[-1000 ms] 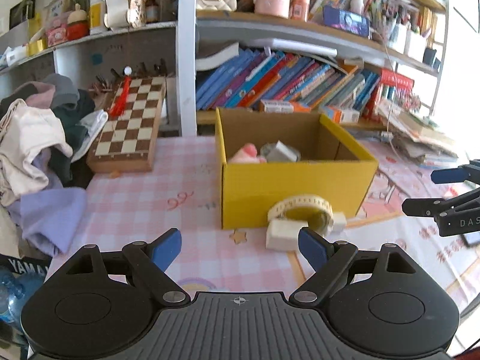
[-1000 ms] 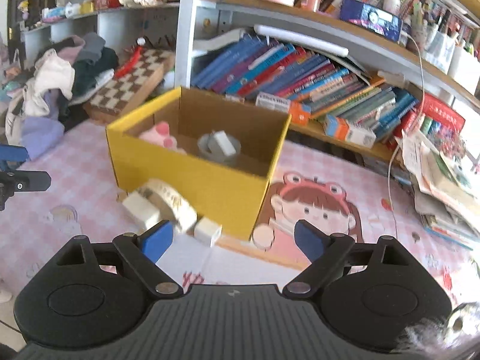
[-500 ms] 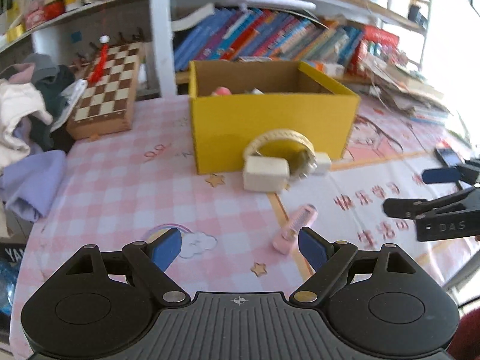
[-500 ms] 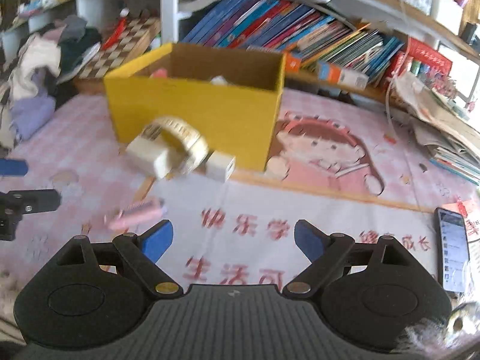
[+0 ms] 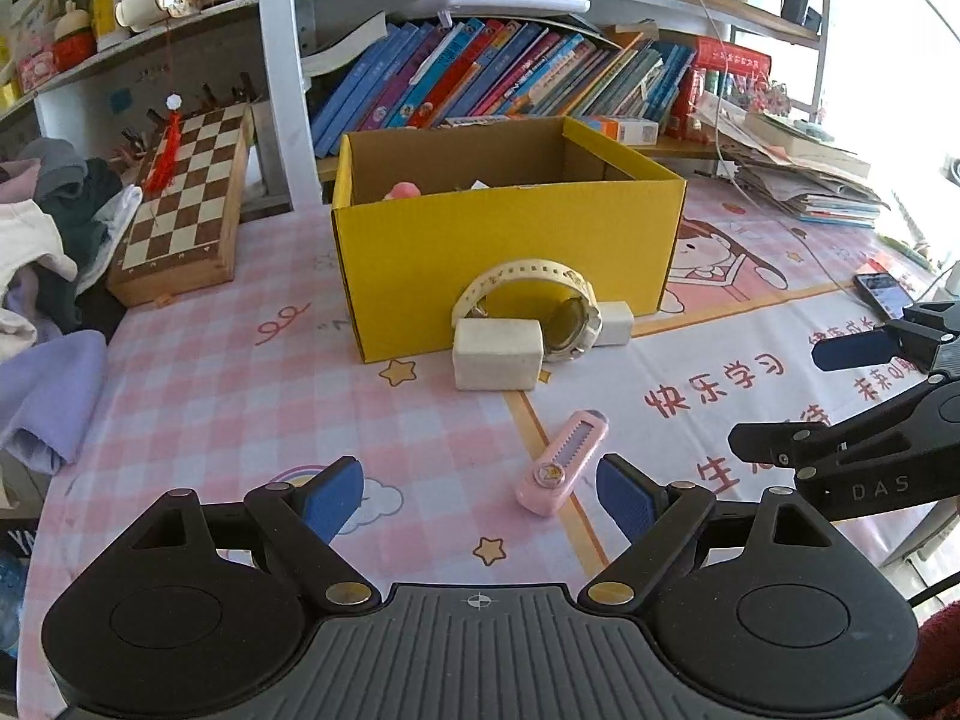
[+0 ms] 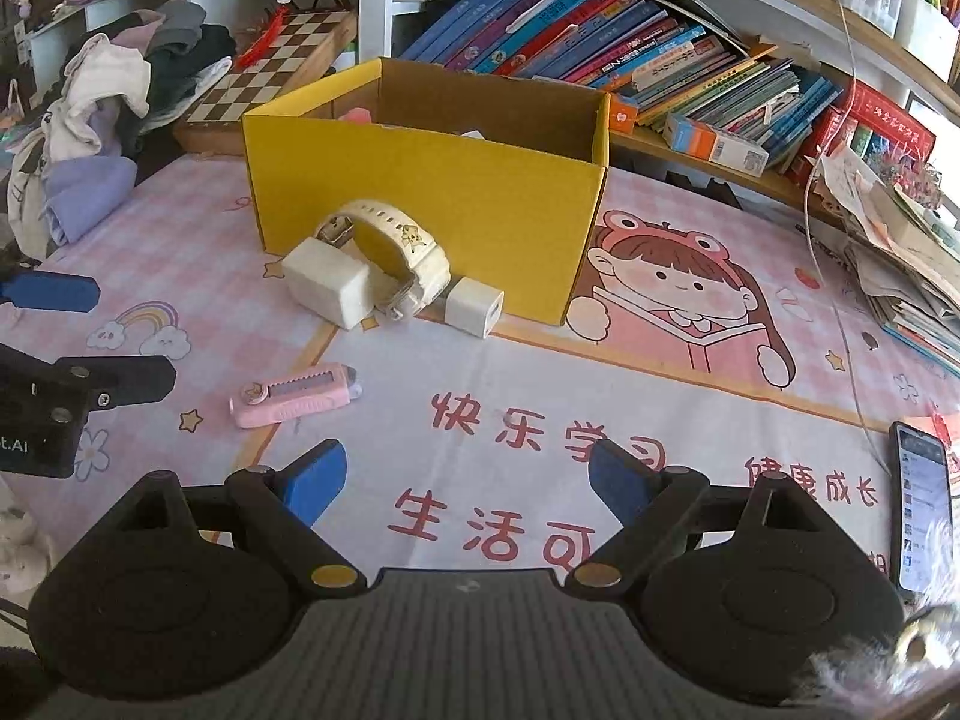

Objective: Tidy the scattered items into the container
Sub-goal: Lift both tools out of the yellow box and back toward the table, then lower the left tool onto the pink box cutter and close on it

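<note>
Both grippers hang over the bench, jaws spread wide, nothing in either. The left gripper [image 5: 477, 495] has the pink cutter [image 5: 563, 462] lying just ahead of its right pad, untouched. The right gripper [image 6: 465, 483] points at bare mat, the cutter off to its left. By the yellow box [image 5: 504, 252], front wall: a cream watch [image 5: 528, 300] standing on edge, a big charger [image 5: 497, 355] touching it, a small cube [image 6: 474, 306] beside. A phone [image 6: 921, 507] sits far right.
</note>
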Available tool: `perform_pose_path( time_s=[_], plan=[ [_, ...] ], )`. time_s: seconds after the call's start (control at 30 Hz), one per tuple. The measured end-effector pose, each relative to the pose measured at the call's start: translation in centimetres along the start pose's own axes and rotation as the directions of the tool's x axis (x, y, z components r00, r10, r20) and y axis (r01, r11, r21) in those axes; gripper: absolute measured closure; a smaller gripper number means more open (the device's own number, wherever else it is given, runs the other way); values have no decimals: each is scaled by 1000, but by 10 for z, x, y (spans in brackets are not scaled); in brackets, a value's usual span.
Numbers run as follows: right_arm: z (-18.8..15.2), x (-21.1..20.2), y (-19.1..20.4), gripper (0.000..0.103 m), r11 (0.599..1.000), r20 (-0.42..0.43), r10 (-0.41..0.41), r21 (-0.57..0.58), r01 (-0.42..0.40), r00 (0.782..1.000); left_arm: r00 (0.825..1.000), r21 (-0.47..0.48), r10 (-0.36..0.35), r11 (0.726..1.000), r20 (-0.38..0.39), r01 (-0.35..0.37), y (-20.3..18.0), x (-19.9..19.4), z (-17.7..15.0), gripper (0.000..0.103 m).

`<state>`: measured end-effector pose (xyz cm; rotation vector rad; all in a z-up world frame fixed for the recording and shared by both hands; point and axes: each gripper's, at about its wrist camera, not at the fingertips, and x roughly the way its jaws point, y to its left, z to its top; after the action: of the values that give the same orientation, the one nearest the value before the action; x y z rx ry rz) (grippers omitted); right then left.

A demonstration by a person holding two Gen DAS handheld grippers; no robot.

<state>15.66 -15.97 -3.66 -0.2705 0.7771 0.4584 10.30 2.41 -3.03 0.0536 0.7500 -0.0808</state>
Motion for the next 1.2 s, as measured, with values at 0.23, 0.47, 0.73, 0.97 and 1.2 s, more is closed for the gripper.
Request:
perform_pose_path(
  time_s=[0.23,0.47,0.73,0.97,1.2],
  plan=[
    [2,7,-6,15,1000,-2,9,7,-9,1000,1000,12,-9,1000,-7,9,-4,6,3,16],
    [6,14,-16,26,1000,3,4,5,-4,1000,998,-2,-40,999,-53,40,-6,22,6,30],
    [8,38,-29,44,1000,-29,20,-18,-21,999,991,54,-78,995,-109,85,-24,45,7,57],
    [6,63,-42,49,998,-19,36,-44,-37,999,988,101,-63,992,-144,77,-35,62,9,57],
    [6,80,-48,51,993,19,96,-77,-94,995,981,107,-59,991,-183,80,-35,75,9,73]
  ],
)
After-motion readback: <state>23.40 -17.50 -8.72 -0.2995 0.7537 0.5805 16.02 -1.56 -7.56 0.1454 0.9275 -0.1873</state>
